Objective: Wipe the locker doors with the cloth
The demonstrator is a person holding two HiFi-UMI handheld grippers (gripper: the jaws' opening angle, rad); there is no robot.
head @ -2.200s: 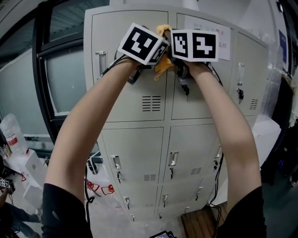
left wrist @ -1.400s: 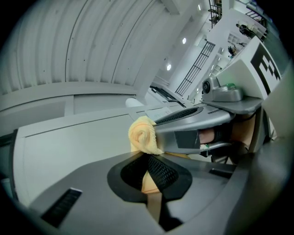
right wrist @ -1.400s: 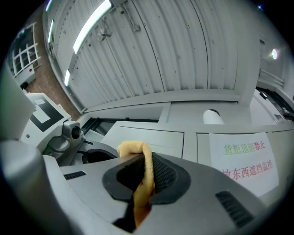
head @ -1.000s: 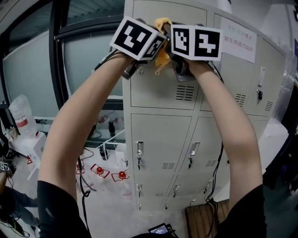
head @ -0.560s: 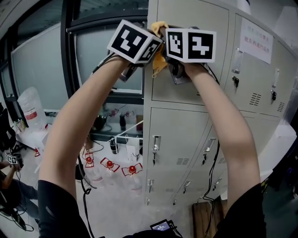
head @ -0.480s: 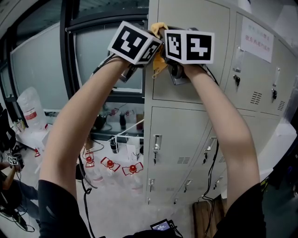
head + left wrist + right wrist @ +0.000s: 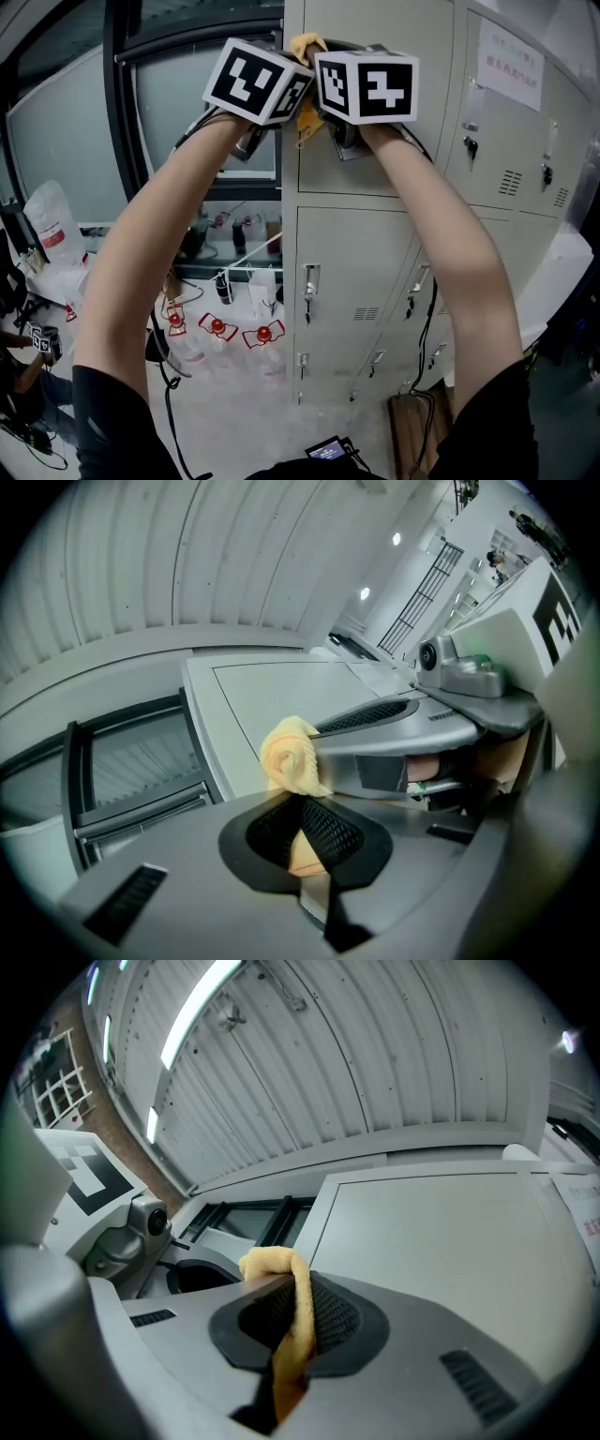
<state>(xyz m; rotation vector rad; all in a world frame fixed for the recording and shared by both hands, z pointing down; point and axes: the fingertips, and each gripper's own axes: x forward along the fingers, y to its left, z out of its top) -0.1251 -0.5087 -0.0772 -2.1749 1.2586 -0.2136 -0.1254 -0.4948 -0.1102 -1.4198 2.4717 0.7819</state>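
1. Yellow cloth [image 7: 306, 45] is bunched between the two grippers. It is held up in front of the top-left door of the lockers [image 7: 349, 251], close to that bank's left edge. Whether it presses on the metal cannot be told.
2. The left gripper [image 7: 302, 841] has its jaws closed on one part of the cloth. A rolled fold rises above its dark mesh pads, toward the door.
3. The right gripper [image 7: 289, 1326] is clamped on the cloth too. A strip runs over the top and hangs down between its pads.
4. Both grippers sit side by side at the top-left door with their marker cubes almost touching. Two bare forearms reach up to them.
5. Every locker door in view is shut, so nothing inside the compartments shows. The doors carry handles [image 7: 310, 281] and vent slots. A paper notice [image 7: 509, 64] is stuck on the top door to the right.
6. Left of the lockers stands a dark-framed window [image 7: 117, 141].
7. On the floor below the window lie red-and-white items [image 7: 217, 326], and further left is a clear plastic bag [image 7: 47, 230] whose contents are unclear.
8. A wooden board [image 7: 410, 431] lies at the lockers' foot.
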